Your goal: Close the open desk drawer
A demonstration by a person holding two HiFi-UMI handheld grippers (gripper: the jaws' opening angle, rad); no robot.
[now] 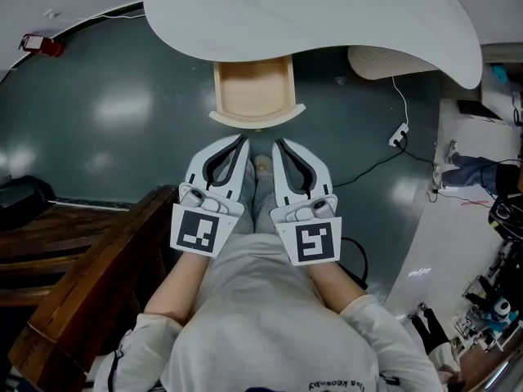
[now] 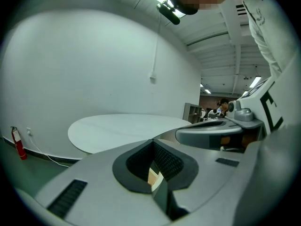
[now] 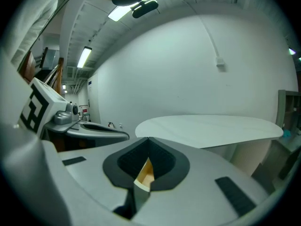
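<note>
Head view: left tool [image 1: 242, 143], right tool [image 1: 279, 144] face drawer [image 1: 254, 88].

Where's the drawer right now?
Head view, upper centre: the drawer juts out from under the white desk, its curved front just beyond the left gripper and right gripper.

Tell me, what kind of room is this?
Probably a lab or workshop: a white desk with an open drawer, a power strip on the floor, and gear at the right.
</note>
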